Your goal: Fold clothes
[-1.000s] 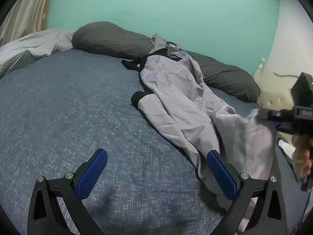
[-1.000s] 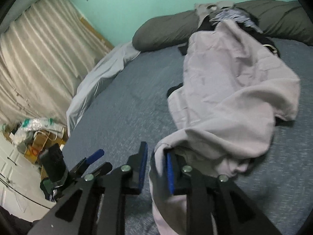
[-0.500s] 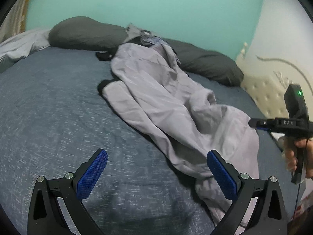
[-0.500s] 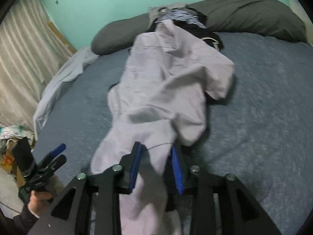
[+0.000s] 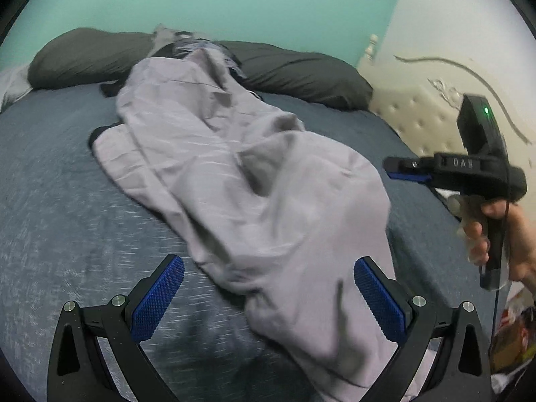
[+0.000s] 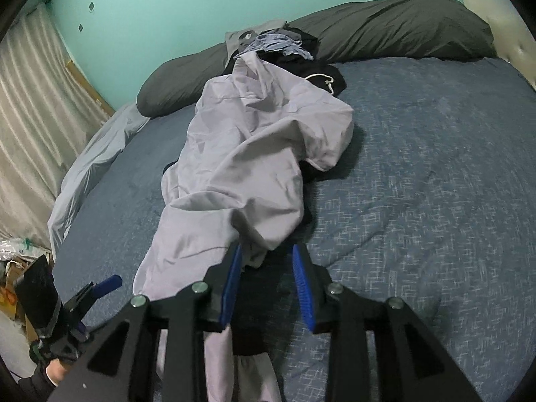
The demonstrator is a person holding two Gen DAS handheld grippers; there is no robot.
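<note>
Letting go is what has just happened: my right gripper (image 6: 266,279) was clamped on the hem of the grey garment (image 6: 248,154) a second ago, its jaws have just been opening, and now the blue pads stand apart with the cloth's near edge lying loose between them, no longer pinched. The garment has been dragged down the bed (image 6: 418,174) toward me and lies in a long, rumpled strip from the clothes pile (image 6: 284,45) by the pillows (image 6: 395,30) to the near edge, where part hangs over. My left gripper (image 5: 268,296) is wide open and empty, now with the cloth's lower end between its fingers. I judge the pull finished but no fold begun; the garment needs spreading flat, so both grippers must find fresh corners.
</note>
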